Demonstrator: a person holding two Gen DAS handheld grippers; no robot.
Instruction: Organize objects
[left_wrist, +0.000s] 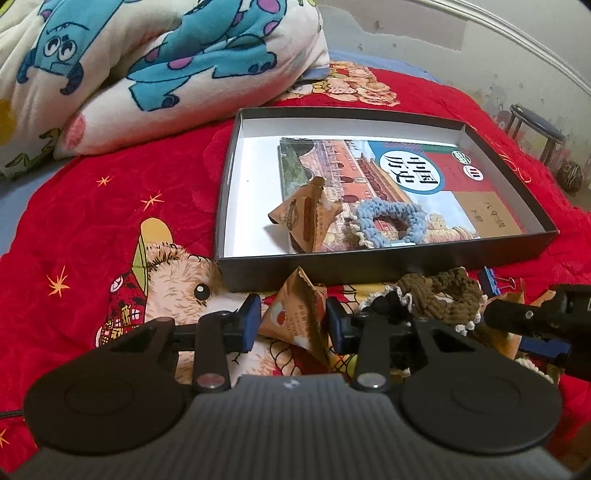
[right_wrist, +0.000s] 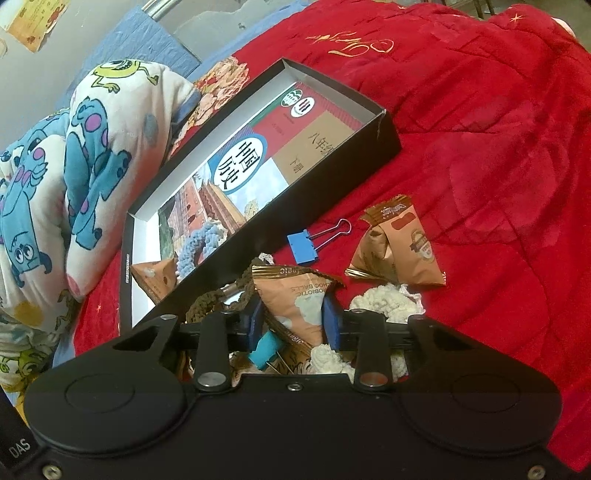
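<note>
My left gripper (left_wrist: 293, 323) is shut on a tan snack packet (left_wrist: 295, 314) lying on the red bedcover just in front of the black box (left_wrist: 369, 273). In the box lie a history book (left_wrist: 369, 166), another snack packet (left_wrist: 303, 214) and a blue scrunchie (left_wrist: 388, 221). My right gripper (right_wrist: 293, 321) is shut on a second tan snack packet (right_wrist: 295, 295) in the pile beside the box. Around it lie a brown scrunchie (right_wrist: 210, 302), a cream scrunchie (right_wrist: 384, 304), a blue binder clip (right_wrist: 304, 245) and one more packet (right_wrist: 402, 247).
A rolled cartoon blanket (left_wrist: 147, 74) lies to the left of the box. A light blue clip (right_wrist: 264, 350) shows under the right fingers. A dark stool (left_wrist: 535, 125) stands beyond the bed's right edge. Red bedcover (right_wrist: 480, 147) stretches to the right.
</note>
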